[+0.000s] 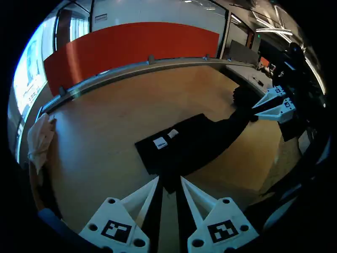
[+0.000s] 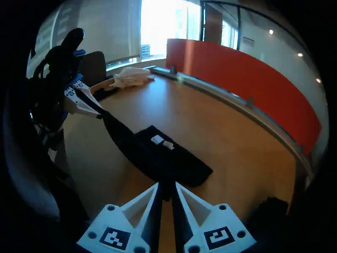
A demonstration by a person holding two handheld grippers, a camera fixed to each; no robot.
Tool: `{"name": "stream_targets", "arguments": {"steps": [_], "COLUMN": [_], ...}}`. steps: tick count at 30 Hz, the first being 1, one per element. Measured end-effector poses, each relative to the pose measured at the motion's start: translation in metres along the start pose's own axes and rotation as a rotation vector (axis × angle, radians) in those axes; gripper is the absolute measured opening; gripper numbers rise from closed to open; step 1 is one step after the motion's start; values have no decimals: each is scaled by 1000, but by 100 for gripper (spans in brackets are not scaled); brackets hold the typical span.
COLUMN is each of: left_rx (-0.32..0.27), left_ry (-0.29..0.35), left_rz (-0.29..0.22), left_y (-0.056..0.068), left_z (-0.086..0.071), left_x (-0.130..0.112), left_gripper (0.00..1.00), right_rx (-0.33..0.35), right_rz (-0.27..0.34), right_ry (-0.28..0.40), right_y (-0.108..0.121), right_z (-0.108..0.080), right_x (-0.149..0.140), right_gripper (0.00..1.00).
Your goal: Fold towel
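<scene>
A cream cloth (image 1: 40, 139) lies crumpled and soft at the table's edge, just past the left end of the orange partition (image 1: 126, 46). The partition is a long, smooth, gently curved panel, and a pale metal rail (image 1: 126, 71) runs along its foot. In front of it stretches the table (image 1: 105, 126), flat honey-coloured wood with a slight sheen.

The towel (image 1: 189, 143) lies on that wood, well clear of the partition. It is black and matte, drawn out into a long narrow band, and two small white tags (image 1: 160, 143) sit on its upper face. Its near edge runs up between the white, wedge-shaped plastic fingers (image 1: 143, 196) of the left gripper (image 1: 169, 180), which are pinched together on the fabric.

Further right, the band lifts off the table in a taut, tapering fold towards the right gripper (image 1: 254, 113), which is held above the wood. In the right gripper view its two fingers are clenched on a dark edge of the same cloth.
</scene>
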State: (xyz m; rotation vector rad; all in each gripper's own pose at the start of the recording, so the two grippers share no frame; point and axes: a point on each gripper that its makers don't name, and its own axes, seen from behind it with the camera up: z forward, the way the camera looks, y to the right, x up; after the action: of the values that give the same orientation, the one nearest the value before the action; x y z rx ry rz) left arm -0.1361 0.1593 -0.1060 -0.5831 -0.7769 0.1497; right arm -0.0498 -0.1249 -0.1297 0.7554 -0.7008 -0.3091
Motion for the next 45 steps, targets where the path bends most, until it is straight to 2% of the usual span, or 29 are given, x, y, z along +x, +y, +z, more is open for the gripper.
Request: {"name": "stream_targets", "arguments": {"steps": [8,19,38,45], "left_rx": [-9,1,30,31], "left_ry": [-8,-10,-41,-62], "left_rz": [-9,-24,-54,-45], "left_y": [4,-2,-26,-31], "left_z": [0,9,68,88], "left_x": [-3,1,3,1], "left_gripper": [20,20,20,20], "right_rx": [3,9,11,10], "right_rz": [15,4,31,49], "right_ry": [-8,-22,-98,-119], "right_y": [-2,2,41,52], "right_z": [-2,7,55,69], "right_x": [-5,-7,-28,-36], "right_gripper": [13,13,13,13]}}
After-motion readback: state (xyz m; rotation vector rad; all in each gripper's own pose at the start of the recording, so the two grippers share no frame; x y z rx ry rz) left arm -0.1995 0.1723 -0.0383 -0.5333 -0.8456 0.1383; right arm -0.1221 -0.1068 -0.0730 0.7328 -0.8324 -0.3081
